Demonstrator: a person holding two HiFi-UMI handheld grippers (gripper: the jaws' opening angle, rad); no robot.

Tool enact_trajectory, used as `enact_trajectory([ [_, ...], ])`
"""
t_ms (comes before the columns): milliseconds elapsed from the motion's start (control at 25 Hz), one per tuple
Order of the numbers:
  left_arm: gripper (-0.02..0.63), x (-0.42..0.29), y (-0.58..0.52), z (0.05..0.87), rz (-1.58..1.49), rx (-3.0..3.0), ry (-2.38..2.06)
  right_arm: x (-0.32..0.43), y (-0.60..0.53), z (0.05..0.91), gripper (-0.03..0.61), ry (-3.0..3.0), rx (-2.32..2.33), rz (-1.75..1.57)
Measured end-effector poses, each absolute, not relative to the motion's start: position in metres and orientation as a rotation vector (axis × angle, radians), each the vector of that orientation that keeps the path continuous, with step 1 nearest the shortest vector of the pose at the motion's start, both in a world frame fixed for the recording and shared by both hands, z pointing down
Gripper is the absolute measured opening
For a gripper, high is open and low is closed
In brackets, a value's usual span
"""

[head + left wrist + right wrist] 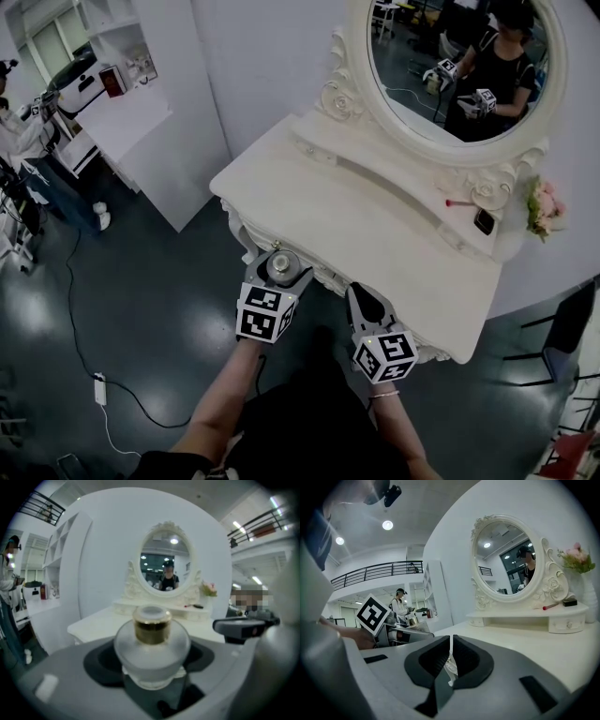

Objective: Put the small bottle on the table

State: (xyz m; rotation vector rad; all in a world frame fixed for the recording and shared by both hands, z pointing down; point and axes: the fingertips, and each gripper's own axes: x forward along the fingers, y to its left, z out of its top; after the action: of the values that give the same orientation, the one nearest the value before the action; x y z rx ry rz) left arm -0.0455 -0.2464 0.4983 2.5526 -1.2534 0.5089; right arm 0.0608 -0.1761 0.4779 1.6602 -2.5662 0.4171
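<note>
Ahead, table (375,230); mirror (459,66), red stick (459,202), flowers (544,208) at back.

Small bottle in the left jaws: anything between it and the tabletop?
Nothing visible does. The small bottle, held by the left gripper, is near the table's front edge, and the top ahead is bare. A red stick and a dark object lie on the raised back shelf, at right.

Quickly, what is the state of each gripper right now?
Left gripper: closed on the small bottle, holding it.
Right gripper: closed, nothing between its fingers.
</note>
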Motion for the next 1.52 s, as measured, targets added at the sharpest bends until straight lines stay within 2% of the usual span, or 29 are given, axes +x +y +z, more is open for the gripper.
enact_trajectory([
  [720,0.339,-0.025,-0.359,0.532,0.554,2.475,-1.314,0.074,-0.278,0.489,0.005,-2.594,1.532,0.449],
  [1520,0.339,0.015,-0.438,0.573,0.605,2.467,-1.325,0.101,-0.3,0.501,0.005,-2.565,1.526,0.485],
])
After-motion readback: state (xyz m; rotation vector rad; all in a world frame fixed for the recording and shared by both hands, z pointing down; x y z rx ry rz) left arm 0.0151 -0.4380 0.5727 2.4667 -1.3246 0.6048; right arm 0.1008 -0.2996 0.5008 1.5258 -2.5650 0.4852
